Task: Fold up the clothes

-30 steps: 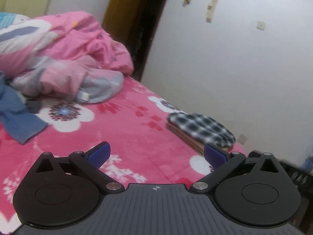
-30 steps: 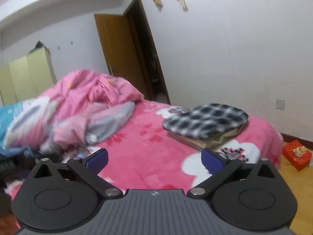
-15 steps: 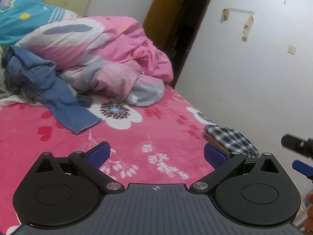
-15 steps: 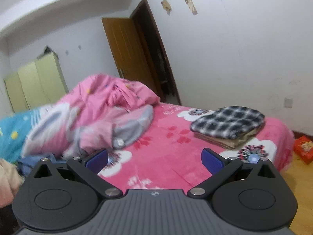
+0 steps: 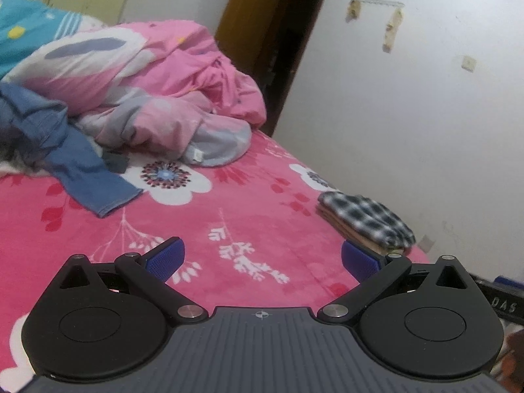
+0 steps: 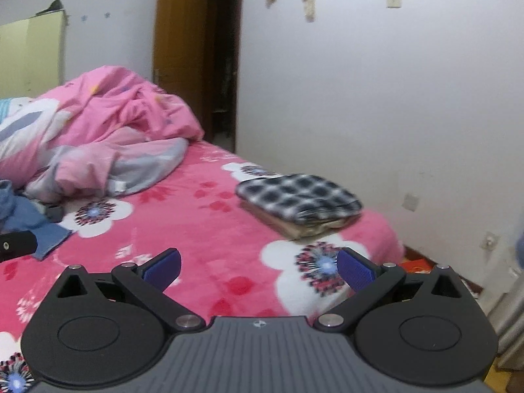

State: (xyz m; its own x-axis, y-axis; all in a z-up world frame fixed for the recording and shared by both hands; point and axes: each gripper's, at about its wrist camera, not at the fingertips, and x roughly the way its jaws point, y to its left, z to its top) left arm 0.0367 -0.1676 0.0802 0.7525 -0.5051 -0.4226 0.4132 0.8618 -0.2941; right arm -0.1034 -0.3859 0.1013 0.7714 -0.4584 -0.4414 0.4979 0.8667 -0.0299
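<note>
A crumpled blue denim garment [image 5: 75,163] lies at the left of the pink floral bed [image 5: 229,216], one leg stretched toward the middle; its end also shows in the right wrist view as blue denim [image 6: 36,226]. A folded black-and-white checked garment [image 5: 363,219] rests on a tan folded one near the bed's right edge, seen too as the checked stack [image 6: 298,196]. My left gripper [image 5: 262,258] hovers open above the bed, empty. My right gripper [image 6: 258,268] is open and empty as well, held over the bed's near side.
A heap of pink and grey bedding [image 5: 157,91] fills the back of the bed, with a blue pillow [image 5: 23,29] behind. A brown door [image 6: 183,52] stands open at the white wall. A small dark object [image 5: 114,162] lies by the denim. Wooden floor [image 6: 439,278] shows right.
Both views have swung: the left wrist camera turned left to bring the denim into view, then settled closer; the right wrist view shifted so the checked stack sits nearer the centre. Both grippers stayed open.
</note>
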